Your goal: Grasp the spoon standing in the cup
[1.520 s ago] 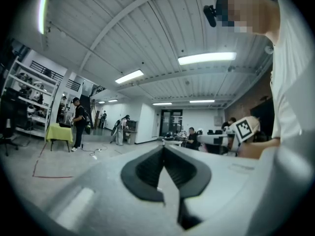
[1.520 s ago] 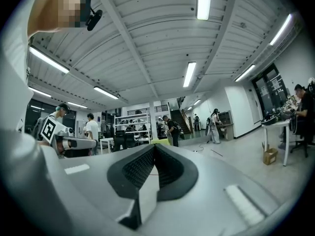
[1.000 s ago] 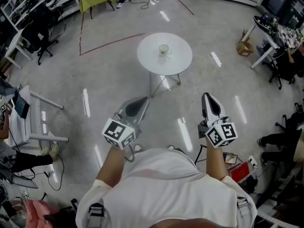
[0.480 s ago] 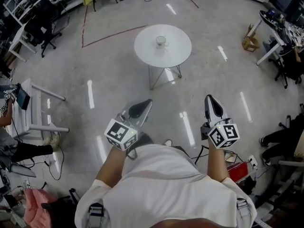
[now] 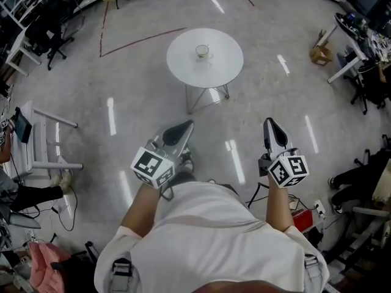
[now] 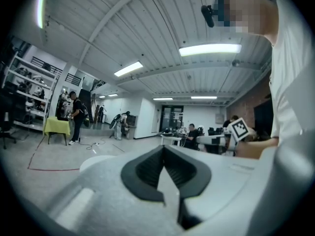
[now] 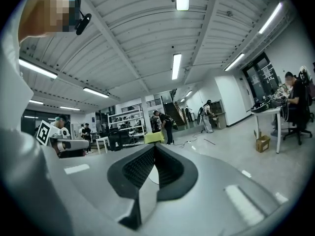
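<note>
White shirt [image 5: 208, 231] closest in, then your two grippers. Your left gripper [image 5: 176, 133] and right gripper [image 5: 273, 134] are both held low over the grey floor [image 5: 122, 96], each with its jaws pressed together and nothing between them.

Further out there's one round white table [image 5: 183, 66], well apart from both grippers, with one cup [image 5: 202, 52] near its middle. The spoon should be standing in that cup, but it's too small to make out from here.

Progress looks like basically zero: no reach, no contact, grasp not yet begun. What's left, I'd judge, is to get up to the table, spread one pair of jaws, line up on the spoon handle and clamp it.

Count: two grippers, one table, one cup, spoon unconfirmed.
</note>
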